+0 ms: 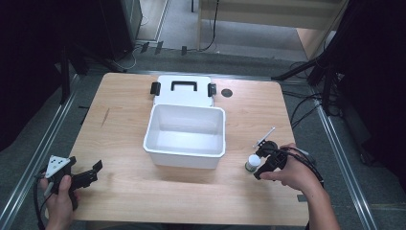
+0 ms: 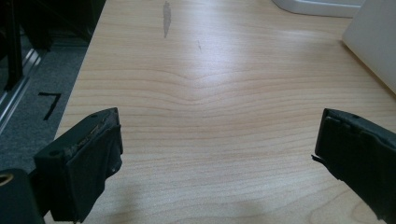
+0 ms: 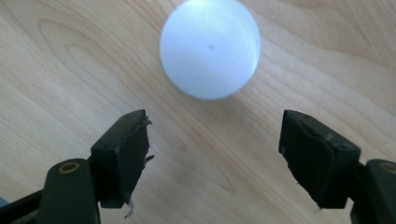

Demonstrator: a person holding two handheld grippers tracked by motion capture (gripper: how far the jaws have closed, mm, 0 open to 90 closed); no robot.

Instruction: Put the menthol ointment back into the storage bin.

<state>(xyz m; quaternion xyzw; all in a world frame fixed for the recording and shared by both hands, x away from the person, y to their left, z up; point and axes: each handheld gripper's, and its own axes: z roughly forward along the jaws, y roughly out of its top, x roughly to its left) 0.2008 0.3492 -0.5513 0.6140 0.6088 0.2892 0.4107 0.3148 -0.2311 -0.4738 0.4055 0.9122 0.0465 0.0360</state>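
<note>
table: light wood table (image 1: pixel 124 139), dark streak in the grain near the left side, small black round mark near the far right corner
box: white plastic box (image 1: pixel 185 135) at table centre, open, inside looks bare; its lid (image 1: pixel 184 91) is folded back on the far side, black handle and two black latches face up
box in left gripper view: a white wall of it shows at the right edge (image 2: pixel 373 46)
bottle: small bottle with white round cap (image 1: pixel 252 163) standing on the table right of the box, near the front right corner of it, apart from it
bottle in right gripper view: white cap (image 3: pixel 210 46) seen from above, slightly blurred, ahead of the jaws and not between them
right gripper: right gripper (image 1: pixel 265 160) held in the right hand (image 1: pixel 289 171), just beside the bottle, tilted down toward it; contact can't be told from high view
right jaws: spread wide (image 3: pixel 215 158), bare wood between them, holding nothing
left gripper: left gripper (image 1: pixel 93 172) in the left hand (image 1: pixel 60 191) at the near left corner of the table, well apart from box and bottle, grey triangular plate on top
left jaws: wide apart (image 2: pixel 215 154), over bare wood, holding nothing
stick: thin white stick-like part (image 1: pixel 265 135) just beyond the right gripper; can't tell what it is
</note>
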